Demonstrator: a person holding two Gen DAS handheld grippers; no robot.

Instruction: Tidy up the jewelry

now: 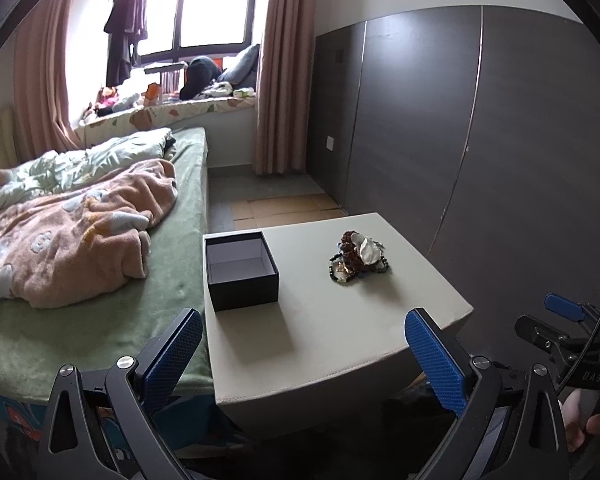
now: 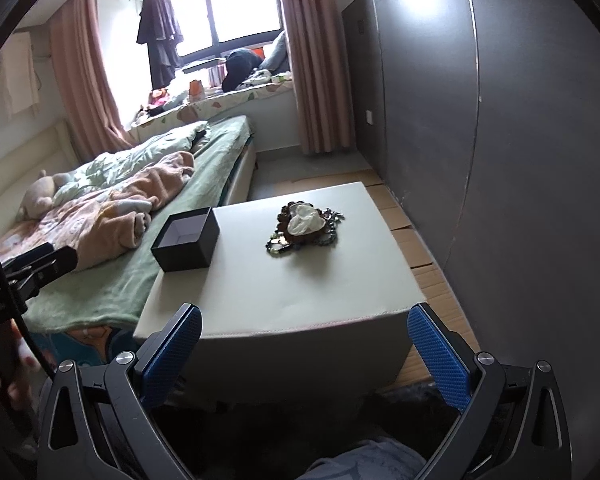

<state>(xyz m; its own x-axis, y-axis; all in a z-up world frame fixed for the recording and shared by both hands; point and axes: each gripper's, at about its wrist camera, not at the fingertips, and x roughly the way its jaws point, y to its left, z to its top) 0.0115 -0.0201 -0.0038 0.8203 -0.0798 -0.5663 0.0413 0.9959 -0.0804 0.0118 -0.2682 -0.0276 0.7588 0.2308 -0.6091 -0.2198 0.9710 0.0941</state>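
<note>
A pile of beaded jewelry [image 1: 358,258] with a white piece on top lies on the pale square stool [image 1: 332,332], toward its far right. An open, empty black box [image 1: 242,270] stands at the stool's left edge. In the right wrist view the pile [image 2: 304,226] and the box [image 2: 186,239] sit on the same stool [image 2: 280,296]. My left gripper [image 1: 302,354] is open and empty, short of the stool's near edge. My right gripper [image 2: 304,350] is open and empty, also short of the near edge. The right gripper also shows at the right edge of the left wrist view [image 1: 564,332].
A bed [image 1: 100,280] with a green sheet and a pink blanket touches the stool's left side. A dark grey wardrobe wall [image 1: 480,140] runs along the right. Cardboard sheets [image 2: 424,260] cover the floor between stool and wardrobe. A cluttered window seat [image 1: 188,100] lies far behind.
</note>
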